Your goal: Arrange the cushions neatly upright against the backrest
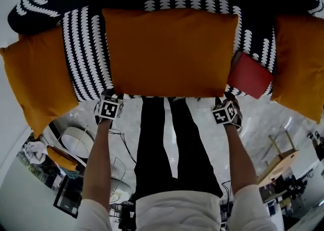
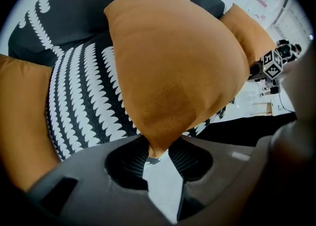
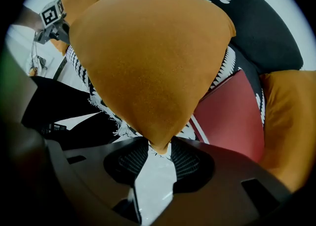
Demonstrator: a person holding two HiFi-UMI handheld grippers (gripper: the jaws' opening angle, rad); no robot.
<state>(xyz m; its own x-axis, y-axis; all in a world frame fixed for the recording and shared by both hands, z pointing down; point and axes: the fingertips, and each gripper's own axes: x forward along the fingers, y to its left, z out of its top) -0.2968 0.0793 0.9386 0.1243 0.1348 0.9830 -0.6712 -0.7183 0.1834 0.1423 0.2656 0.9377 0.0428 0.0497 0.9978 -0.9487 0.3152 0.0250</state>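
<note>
Head view has the middle cushion [image 1: 169,53] over the patterned sofa [image 1: 86,63], between 2 other orange cushions [image 1: 38,81]. Only the gripper views show the actual grip tho: left gripper [image 2: 157,153] and right gripper [image 3: 159,151] each clamped on 1 near corner.

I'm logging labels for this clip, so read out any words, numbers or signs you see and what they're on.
No readable text anywhere.
Left cube and right cube: black-and-white square patterns, not letters.
Middle orange cushion: plain.
Floor clutter: too small to read.
</note>
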